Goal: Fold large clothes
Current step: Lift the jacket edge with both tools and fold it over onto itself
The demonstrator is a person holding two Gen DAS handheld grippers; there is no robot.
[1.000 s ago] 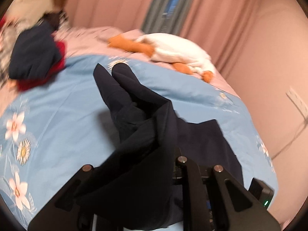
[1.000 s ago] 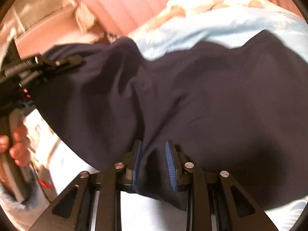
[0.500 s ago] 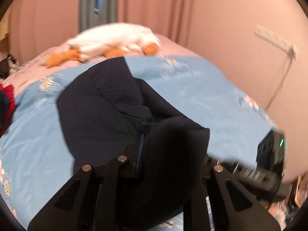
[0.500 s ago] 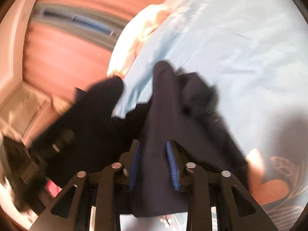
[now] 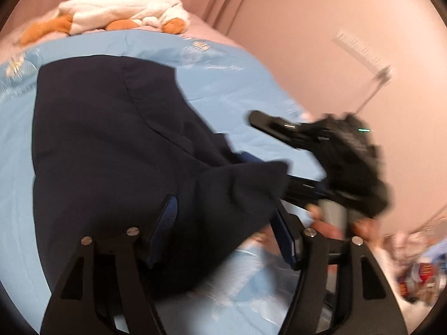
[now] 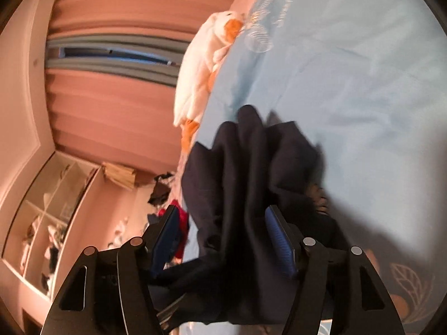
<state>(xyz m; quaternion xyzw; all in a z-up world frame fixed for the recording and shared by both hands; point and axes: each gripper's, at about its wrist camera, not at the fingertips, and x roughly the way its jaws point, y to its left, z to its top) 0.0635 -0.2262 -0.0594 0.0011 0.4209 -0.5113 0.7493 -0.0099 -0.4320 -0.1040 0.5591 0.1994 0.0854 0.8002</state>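
1. We see a dark navy garment [image 5: 106, 145] lying mostly spread on a light blue bedspread [image 5: 229, 83], filling the left wrist view from about nine o'clock to the centre.
2. Our left tongs [image 5: 223, 231] now stand spread wide, their blue pads apart, with a loose flap of the navy cloth draped between them. Half a second ago they looked pressed on that cloth; now nothing seems pinched.
3. Our right tongs [image 6: 223, 240] are likewise spread, and bunched navy folds sit slack between the pads. A second ago those pads were pinching the fabric.
4. A second ago the garment hung lifted between the two tools; now it rests on the bed, its far edge toward twelve o'clock in the left view.
5. We judge that a fold has just been laid down and both tools have let go. The cloth near the tongs looks rumpled, so smoothing or a further fold probably remains.
6. At three o'clock in the left view, the right tool and the hand holding it [image 5: 329, 223] are blurred.
7. A white and orange plush toy [image 5: 120, 8] lies at twelve o'clock, well apart from the garment.
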